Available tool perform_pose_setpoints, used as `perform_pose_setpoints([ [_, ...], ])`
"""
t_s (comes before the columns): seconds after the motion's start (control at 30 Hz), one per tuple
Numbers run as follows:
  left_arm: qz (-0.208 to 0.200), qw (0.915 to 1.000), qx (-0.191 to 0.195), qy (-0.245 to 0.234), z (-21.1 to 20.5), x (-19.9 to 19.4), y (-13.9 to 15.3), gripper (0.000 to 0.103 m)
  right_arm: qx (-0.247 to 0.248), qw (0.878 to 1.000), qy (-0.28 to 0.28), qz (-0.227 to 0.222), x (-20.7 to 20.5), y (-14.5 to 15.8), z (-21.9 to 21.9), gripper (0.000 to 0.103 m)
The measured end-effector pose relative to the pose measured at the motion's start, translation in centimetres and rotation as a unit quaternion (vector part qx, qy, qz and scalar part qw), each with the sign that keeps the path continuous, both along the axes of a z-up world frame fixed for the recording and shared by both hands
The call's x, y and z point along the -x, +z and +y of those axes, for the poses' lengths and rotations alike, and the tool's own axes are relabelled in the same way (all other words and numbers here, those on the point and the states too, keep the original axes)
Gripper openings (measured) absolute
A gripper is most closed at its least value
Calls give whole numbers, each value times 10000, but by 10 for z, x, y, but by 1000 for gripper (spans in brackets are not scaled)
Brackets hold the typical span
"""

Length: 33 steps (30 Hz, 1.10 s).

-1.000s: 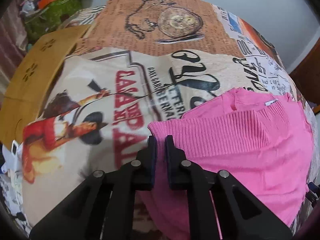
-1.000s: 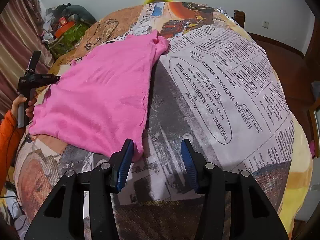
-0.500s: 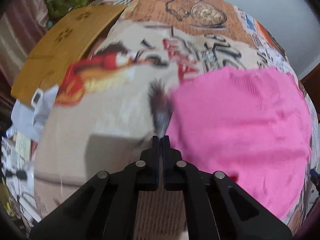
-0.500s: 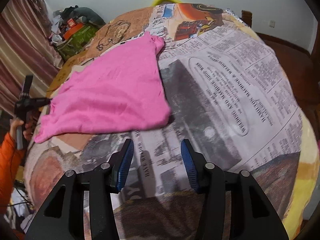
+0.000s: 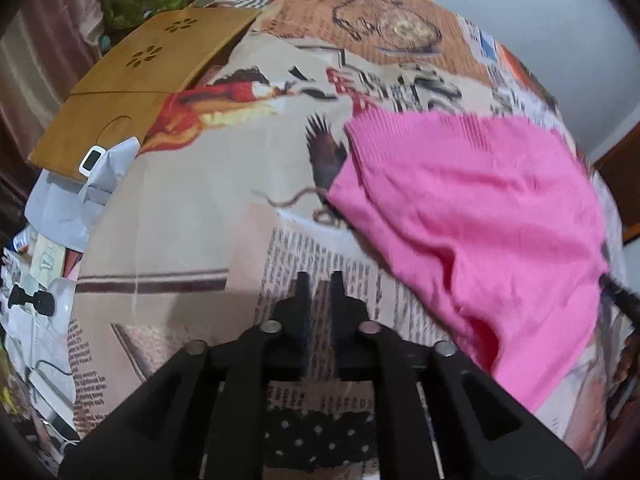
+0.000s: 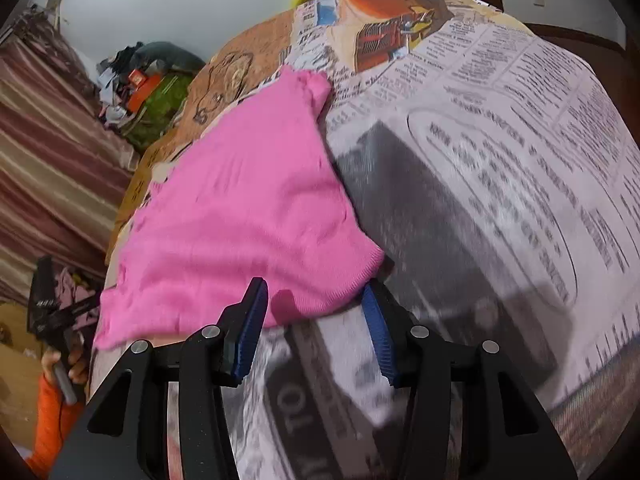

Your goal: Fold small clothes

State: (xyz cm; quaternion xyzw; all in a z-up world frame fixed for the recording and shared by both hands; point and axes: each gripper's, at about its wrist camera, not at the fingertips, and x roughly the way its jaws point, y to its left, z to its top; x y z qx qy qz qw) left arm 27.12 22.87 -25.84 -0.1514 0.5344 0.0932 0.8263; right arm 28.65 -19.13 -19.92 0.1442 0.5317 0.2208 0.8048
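A pink knitted top (image 5: pixel 472 216) lies folded on a bed covered with a newspaper-print blanket (image 5: pixel 192 216). In the left wrist view it is to the right of my left gripper (image 5: pixel 319 280), which is slightly open, empty and apart from the cloth. In the right wrist view the pink top (image 6: pixel 248 216) fills the left middle. My right gripper (image 6: pixel 314 300) is open, with its blue pads on either side of the top's near corner. The left gripper also shows at the far left edge of that view (image 6: pixel 52 304).
A wooden board (image 5: pixel 136 80) lies at the bed's far left edge, with a white cloth (image 5: pixel 76 200) and clutter below it. A green bag and piled things (image 6: pixel 156 100) stand by a striped curtain (image 6: pixel 48 144). The blanket (image 6: pixel 500 200) stretches to the right.
My left gripper has let go of the pink top, opened a little and pulled back to the left. My right gripper has moved in toward the top's near corner.
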Motion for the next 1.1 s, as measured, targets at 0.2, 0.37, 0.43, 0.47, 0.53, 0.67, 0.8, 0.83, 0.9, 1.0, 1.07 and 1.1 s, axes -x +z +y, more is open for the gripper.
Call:
perform_pose_setpoints([
  [0.2, -321, 9994, 90, 117, 4, -13, 22, 48, 428, 9980, 232, -406, -6, 9, 9, 9],
  [0.37, -392, 9992, 97, -16, -1, -31, 31, 49, 776, 9930, 281, -841, -27, 32, -1, 8],
  [0.43, -426, 9990, 95, -71, -3, -39, 32, 50, 928, 9909, 279, -932, -39, 35, -7, 8],
  [0.47, -434, 9989, 98, -113, -5, -44, 33, 51, 1024, 9897, 266, -965, -48, 38, -11, 8],
  [0.53, -424, 9989, 115, -172, -9, -51, 32, 52, 1229, 9873, 283, -966, -69, 41, -13, 8],
  [0.67, -344, 9984, 115, -428, -24, -62, 26, 53, 1721, 9781, 301, -1129, -120, 49, -8, 8],
  [0.8, -254, 9969, 71, -746, -45, -72, 19, 54, 2050, 9692, 163, -1356, -150, 50, 1, 9],
  [0.83, -241, 9964, 76, -807, -49, -74, 18, 55, 2137, 9660, 101, -1449, -154, 50, 4, 10],
  [0.9, -243, 9948, 128, -980, -60, -79, 16, 58, 2135, 9646, 65, -1546, -154, 52, 5, 12],
  [1.0, -214, 9923, 268, -1187, -78, -91, 11, 60, 1937, 9687, 90, -1551, -139, 52, 4, 25],
  [1.07, -214, 9900, 428, -1326, -88, -99, 7, 60, 1801, 9711, 261, -1544, -120, 53, 4, 36],
  [1.1, -187, 9889, 535, -1377, -92, -103, 3, 61, 1722, 9727, 360, -1517, -112, 54, 5, 39],
])
